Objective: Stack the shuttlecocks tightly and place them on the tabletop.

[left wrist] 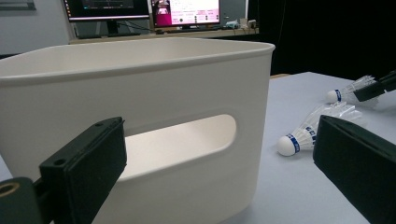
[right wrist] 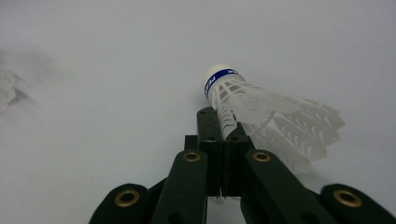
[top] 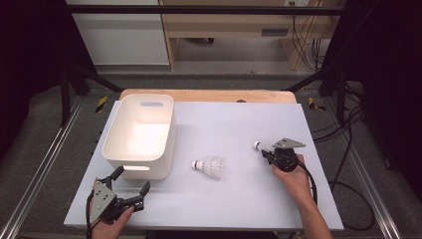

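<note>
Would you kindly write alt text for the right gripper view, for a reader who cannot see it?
The right gripper has its two black jaws shut on the skirt edge of a white shuttlecock, whose blue-banded cork tip points away from the camera. Beneath it lies a plain pale table surface, and part of a second shuttlecock sits blurred at the left edge.

Wooden desk [top: 226, 22] sits at the back, with a white cabinet [top: 119, 35] just left of it and cables [top: 311, 42] dangling at its right end. Grey floor [top: 40, 144] below it, black curtains either side. Two lit monitors [left wrist: 142, 10] behind.
</note>
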Motion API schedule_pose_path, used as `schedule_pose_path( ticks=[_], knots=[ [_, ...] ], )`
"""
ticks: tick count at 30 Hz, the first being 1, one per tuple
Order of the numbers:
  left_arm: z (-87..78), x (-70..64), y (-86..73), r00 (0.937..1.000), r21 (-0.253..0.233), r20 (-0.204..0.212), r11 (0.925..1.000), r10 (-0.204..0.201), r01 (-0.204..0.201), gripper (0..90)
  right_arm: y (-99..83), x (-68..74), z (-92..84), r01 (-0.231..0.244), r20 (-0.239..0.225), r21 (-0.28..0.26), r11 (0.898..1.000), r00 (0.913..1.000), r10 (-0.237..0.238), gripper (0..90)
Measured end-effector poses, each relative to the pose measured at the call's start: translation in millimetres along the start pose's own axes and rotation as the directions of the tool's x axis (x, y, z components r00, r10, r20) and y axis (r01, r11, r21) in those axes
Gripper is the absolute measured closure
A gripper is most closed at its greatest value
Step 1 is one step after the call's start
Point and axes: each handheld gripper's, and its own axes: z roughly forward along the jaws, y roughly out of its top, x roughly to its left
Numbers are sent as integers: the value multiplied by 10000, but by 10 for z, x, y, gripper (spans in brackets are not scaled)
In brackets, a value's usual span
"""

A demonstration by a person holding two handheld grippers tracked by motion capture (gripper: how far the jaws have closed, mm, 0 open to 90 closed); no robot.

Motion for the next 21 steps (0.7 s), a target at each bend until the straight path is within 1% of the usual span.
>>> schedule_pose_path(
  ticks=[1, 2, 4, 7, 8, 9, 12, 15, 16, 17, 20, 21],
  knots=[
    [1, 3, -2, 10000, 1, -6, 10000, -18, 18, 28, -4, 16, -13, 103, 48, -85, 9999, 9999, -103, 897],
    [0, 6, -4, 10000, 4, -11, 10000, -33, 33, 28, -5, 33, -23, 64, 24, -101, 9999, 10000, -64, 897],
    [-9, 10, 1, 10000, -12, -20, 10000, -39, 39, 28, -6, 69, -38, 225, -70, -185, 9996, 9997, -226, 897],
    [-12, 6, 6, 10000, -53, 3, 10000, -38, 38, 28, -3, 151, -60, 572, -174, -210, 9981, 9982, -576, 897],
    [-9, 4, 5, 10000, -41, 19, 10000, -27, 27, 28, 3, 199, -79, 834, -300, -325, 9960, 9960, -844, 897],
    [-3, 3, 2, 10000, -26, 23, 10000, -42, 42, 28, 3, 199, -79, 834, -300, -325, 9960, 9960, -844, 897],
    [-1, 15, -13, 9999, 8, -34, 9999, -140, 140, 28, 0, 266, -118, 916, -552, -622, 9939, 9939, -951, 897],
    [-10, 33, -25, 9996, 9, -122, 9997, -260, 260, 29, -1, 334, -158, 1215, -725, -771, 9896, 9892, -1271, 897],
    [-13, 38, -24, 9995, 8, -139, 9996, -276, 276, 29, 3, 381, -185, 1475, -818, -824, 9856, 9846, -1542, 897],
    [-15, 40, -22, 9995, -7, -150, 9996, -286, 286, 29, 3, 381, -185, 1475, -818, -824, 9856, 9846, -1542, 897],
    [-12, 36, -13, 9997, -13, -113, 9997, -230, 230, 29, -24, 464, -241, 1753, -1043, -902, 9804, 9773, -1844, 898],
    [-12, 36, -13, 9997, -13, -113, 9997, -230, 230, 29, -24, 464, -241, 1753, -1043, -902, 9804, 9773, -1844, 898]
  ],
)
